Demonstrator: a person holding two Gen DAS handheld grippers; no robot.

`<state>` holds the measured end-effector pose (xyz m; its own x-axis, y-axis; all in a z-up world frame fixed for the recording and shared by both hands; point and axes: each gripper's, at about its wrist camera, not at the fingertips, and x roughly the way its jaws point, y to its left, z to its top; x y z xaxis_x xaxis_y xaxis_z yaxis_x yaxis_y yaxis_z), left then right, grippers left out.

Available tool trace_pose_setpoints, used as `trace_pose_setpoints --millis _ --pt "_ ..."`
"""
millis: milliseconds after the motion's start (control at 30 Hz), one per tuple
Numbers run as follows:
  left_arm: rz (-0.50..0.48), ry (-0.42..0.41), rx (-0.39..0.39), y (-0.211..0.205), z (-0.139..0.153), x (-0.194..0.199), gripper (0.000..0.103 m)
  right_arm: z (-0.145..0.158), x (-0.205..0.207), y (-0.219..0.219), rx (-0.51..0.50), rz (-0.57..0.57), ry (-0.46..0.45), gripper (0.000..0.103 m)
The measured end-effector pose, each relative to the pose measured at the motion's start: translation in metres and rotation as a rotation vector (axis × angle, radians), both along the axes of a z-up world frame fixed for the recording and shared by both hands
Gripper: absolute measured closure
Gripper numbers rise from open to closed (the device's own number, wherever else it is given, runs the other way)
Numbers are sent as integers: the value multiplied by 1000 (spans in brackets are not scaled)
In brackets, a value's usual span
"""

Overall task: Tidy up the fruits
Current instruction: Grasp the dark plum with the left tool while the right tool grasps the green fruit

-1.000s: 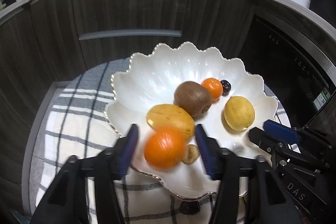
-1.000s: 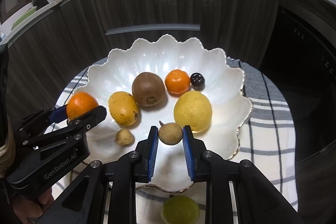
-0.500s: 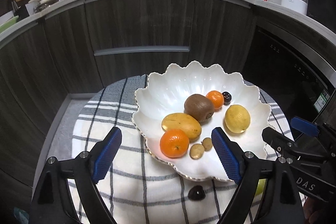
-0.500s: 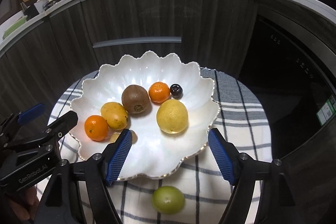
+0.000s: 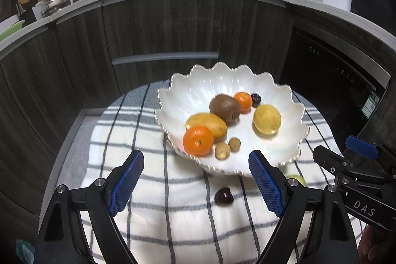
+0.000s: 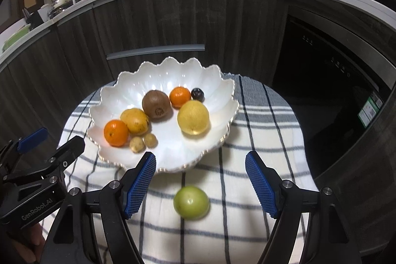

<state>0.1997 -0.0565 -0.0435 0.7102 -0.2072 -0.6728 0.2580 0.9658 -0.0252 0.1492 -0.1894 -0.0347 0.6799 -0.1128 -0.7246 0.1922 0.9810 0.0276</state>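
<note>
Fruits mostly sit gathered in the scalloped white bowl (image 6: 222,100), while a green fruit (image 6: 191,202) and dark cherry (image 5: 223,196) lie on the checked cloth, likely next, since the left hand-held gripper (image 5: 195,186) and right hand-held gripper (image 6: 200,186) hover spread apart, holding nothing.

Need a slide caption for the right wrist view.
Open right gripper above round green fruit on checked cloth, before scalloped white bowl.

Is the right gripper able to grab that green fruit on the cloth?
Probably yes. The right gripper is open, and the green fruit lies alone on the checked cloth, nearly centred between its pads, in front of the white bowl. Nothing sits between them.
</note>
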Motion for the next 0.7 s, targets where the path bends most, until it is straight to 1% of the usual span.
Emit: trace_pose_setpoints --millis 233,433,533,633,700 --pt "-21 31 3 -4 -21 -10 22 -15 -15 1 -12 -4 15 27" --pt "-37 51 15 -10 -40 -11 23 -31 -20 1 -17 -6 29 27" --pt "-53 60 15 -13 -48 -10 27 -40 -20 -1 -7 -7 38 27" --pt "-59 68 21 -17 -56 -8 29 -47 -20 -1 -6 -4 38 27" --pt "-62 79 19 -19 -62 -5 32 -51 -20 -2 -5 -4 42 28"
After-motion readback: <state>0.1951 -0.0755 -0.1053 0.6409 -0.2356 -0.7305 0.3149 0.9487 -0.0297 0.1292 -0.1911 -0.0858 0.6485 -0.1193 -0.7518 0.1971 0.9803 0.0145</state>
